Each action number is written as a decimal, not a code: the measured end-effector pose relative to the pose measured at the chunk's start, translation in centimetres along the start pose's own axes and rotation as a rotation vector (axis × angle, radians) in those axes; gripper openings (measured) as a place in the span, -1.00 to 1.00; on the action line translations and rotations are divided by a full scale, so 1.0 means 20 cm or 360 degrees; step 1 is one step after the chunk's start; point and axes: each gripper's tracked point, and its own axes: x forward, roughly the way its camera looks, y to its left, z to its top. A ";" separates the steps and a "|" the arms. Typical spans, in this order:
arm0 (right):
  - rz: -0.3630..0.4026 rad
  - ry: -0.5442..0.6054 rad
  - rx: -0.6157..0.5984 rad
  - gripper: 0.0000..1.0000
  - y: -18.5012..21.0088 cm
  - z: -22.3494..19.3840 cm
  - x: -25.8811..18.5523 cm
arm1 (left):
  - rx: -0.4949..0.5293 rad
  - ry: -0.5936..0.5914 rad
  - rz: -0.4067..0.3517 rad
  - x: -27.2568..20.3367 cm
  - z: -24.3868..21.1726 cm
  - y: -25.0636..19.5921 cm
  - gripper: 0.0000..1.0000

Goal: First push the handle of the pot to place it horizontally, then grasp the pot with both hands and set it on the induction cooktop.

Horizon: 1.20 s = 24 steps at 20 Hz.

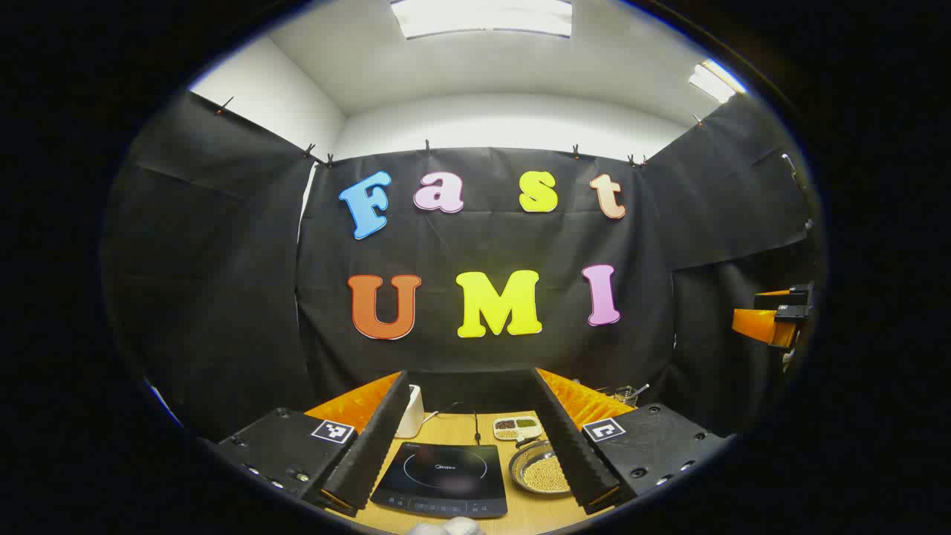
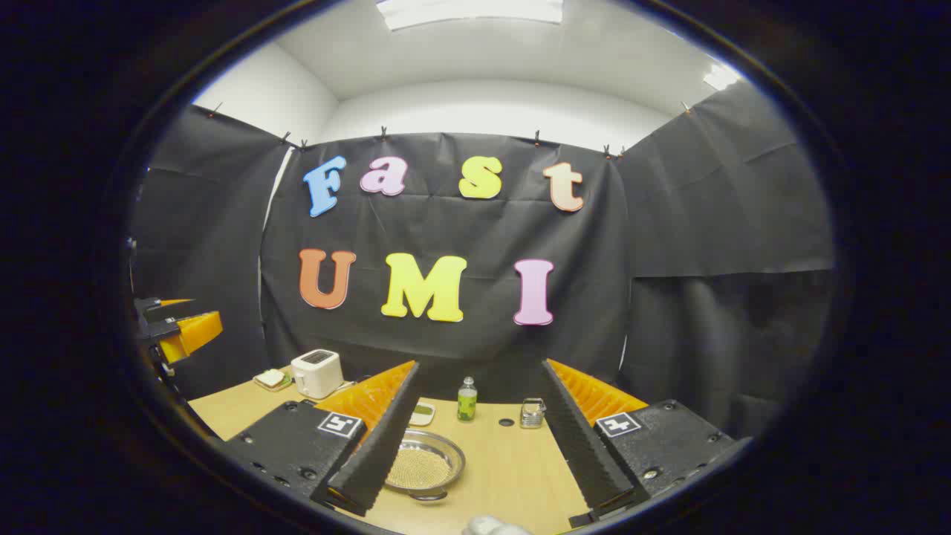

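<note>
We've got the induction cooktop (image 1: 443, 478) sitting between our left gripper (image 1: 472, 490)'s spread fingers, with the pot (image 1: 540, 469), full of small yellowish grains, by the right finger. The right gripper (image 2: 475, 494) is spread too, pot against its left finger.

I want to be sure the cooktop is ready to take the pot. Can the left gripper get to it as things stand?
Probably yes. The left gripper is open and the cooktop lies straight ahead between its fingers on the table, its glass top bare. A metal dish of grains sits beside it, apart.
</note>
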 end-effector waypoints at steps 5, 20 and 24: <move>-0.0020 0.0006 -0.0007 0.93 -0.01 -0.01 0.02 | 0.0012 0.0006 -0.0016 0.01 0.00 0.00 0.92; -0.0051 0.0038 -0.0031 0.93 0.04 -0.03 0.01 | 0.0005 -0.0014 -0.0058 0.01 0.04 0.05 0.91; -0.0060 0.0055 -0.0049 0.93 0.06 -0.04 0.00 | 0.0008 -0.0004 -0.0078 -0.01 0.03 0.05 0.92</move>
